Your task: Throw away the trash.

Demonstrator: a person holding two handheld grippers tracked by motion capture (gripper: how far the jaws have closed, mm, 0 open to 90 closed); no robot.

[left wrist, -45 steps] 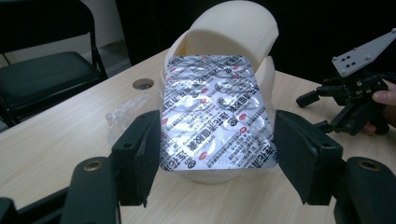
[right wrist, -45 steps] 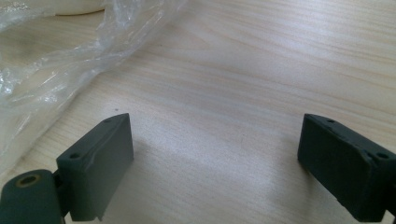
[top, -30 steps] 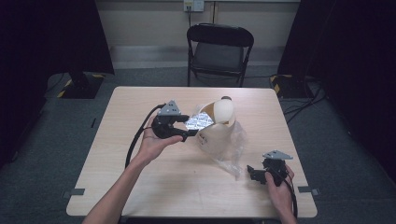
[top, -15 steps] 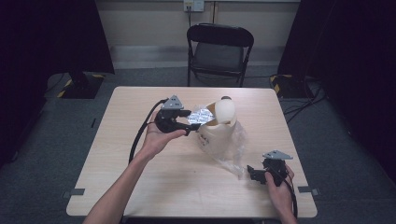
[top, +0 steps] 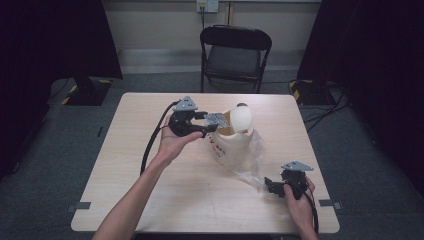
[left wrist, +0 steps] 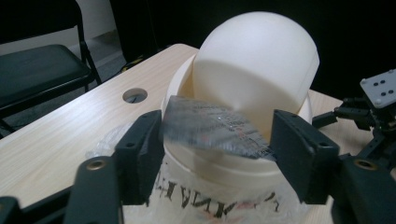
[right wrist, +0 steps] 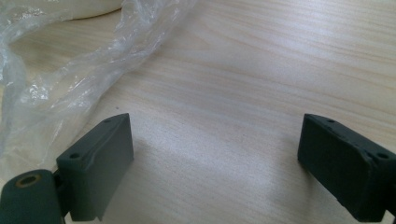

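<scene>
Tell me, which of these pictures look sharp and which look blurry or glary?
High view: evenly lit table, dark surroundings, fairly sharp. Left gripper view: the silvery wrapper between the jaws is smeared, while the cream bin is clearer. Right gripper view: soft glare on the wood, clear plastic bag shiny.

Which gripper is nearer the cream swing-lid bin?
Left. The left gripper is right at the bin's top, a silvery wrapper between its jaws. The right gripper rests apart near the table's front edge, beside the clear plastic.
</scene>
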